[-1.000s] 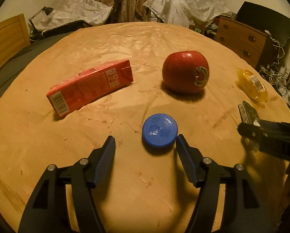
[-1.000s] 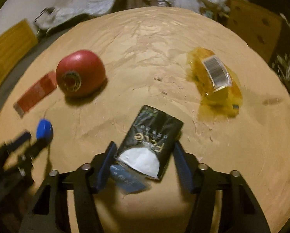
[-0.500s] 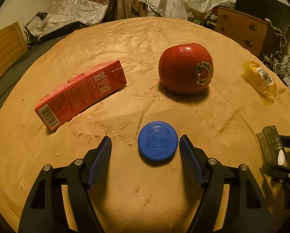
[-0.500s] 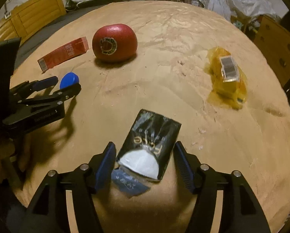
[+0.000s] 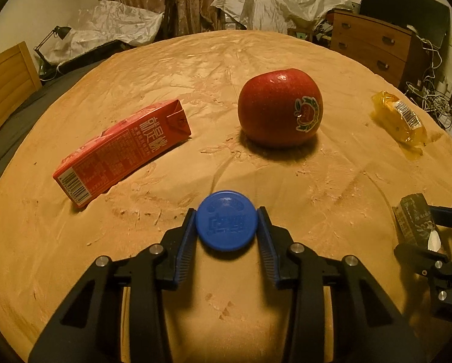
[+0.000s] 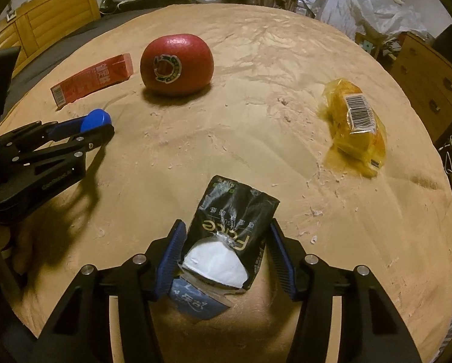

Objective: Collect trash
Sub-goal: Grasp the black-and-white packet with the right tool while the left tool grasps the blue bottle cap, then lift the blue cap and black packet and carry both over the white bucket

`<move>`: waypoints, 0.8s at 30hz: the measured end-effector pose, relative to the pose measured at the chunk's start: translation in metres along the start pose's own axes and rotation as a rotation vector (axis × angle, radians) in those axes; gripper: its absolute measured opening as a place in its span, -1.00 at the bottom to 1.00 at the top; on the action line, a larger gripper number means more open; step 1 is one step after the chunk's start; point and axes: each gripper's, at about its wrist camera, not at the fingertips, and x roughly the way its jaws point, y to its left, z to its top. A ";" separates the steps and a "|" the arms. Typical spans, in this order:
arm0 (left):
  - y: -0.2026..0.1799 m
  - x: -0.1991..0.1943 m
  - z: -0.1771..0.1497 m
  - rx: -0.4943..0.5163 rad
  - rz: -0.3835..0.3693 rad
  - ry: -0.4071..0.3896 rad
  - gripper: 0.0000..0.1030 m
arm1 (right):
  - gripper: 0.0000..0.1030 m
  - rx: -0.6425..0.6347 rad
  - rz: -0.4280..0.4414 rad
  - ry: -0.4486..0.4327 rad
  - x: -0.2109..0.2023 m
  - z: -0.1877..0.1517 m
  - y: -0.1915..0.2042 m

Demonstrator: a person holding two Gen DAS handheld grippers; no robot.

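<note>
My left gripper [image 5: 226, 222] is shut on a blue bottle cap [image 5: 226, 220], which also shows in the right wrist view [image 6: 95, 119]. My right gripper [image 6: 226, 242] is closed around a black tissue packet [image 6: 232, 227] with white tissue showing; its left finger touches the packet, and a small gap shows at the right finger. The packet shows in the left wrist view [image 5: 413, 220] too. A red drink carton [image 5: 123, 148] lies on its side at the left. A yellow wrapper [image 5: 399, 118] lies at the right.
A red apple [image 5: 280, 107] with a sticker sits in the middle of the round tan-covered table [image 5: 195, 69]. A wooden dresser [image 5: 374, 45] stands at the back right, a wooden panel [image 5: 2, 78] at the left. Plastic-covered furniture lies behind.
My left gripper has closed its fingers onto the blue cap. My right gripper has narrowed around the black tissue packet.
</note>
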 end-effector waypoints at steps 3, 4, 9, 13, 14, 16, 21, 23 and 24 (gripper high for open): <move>0.000 -0.002 -0.001 -0.002 0.001 -0.001 -0.26 | 0.00 0.006 0.004 -0.017 -0.002 -0.001 0.001; 0.001 -0.004 -0.002 -0.005 0.003 -0.005 -0.26 | -0.03 0.011 0.009 -0.031 -0.006 -0.003 0.000; -0.003 -0.031 -0.009 0.002 0.013 -0.060 -0.26 | -0.10 0.015 0.000 -0.100 -0.027 -0.014 0.005; -0.006 -0.066 -0.018 -0.009 -0.001 -0.110 -0.26 | -0.11 0.037 -0.003 -0.175 -0.060 -0.029 0.009; -0.008 -0.076 -0.020 -0.008 -0.004 -0.125 -0.26 | -0.11 0.043 -0.002 -0.197 -0.070 -0.034 0.010; -0.014 -0.097 -0.024 -0.003 -0.004 -0.158 -0.26 | -0.12 0.050 -0.006 -0.230 -0.087 -0.041 0.012; -0.034 -0.149 -0.029 0.008 -0.014 -0.238 -0.26 | -0.11 0.063 -0.034 -0.332 -0.140 -0.063 0.018; -0.039 -0.169 -0.030 0.009 -0.017 -0.267 -0.26 | -0.11 0.071 -0.043 -0.377 -0.162 -0.074 0.020; -0.042 -0.179 -0.031 0.009 -0.019 -0.281 -0.26 | -0.11 0.072 -0.046 -0.394 -0.171 -0.079 0.021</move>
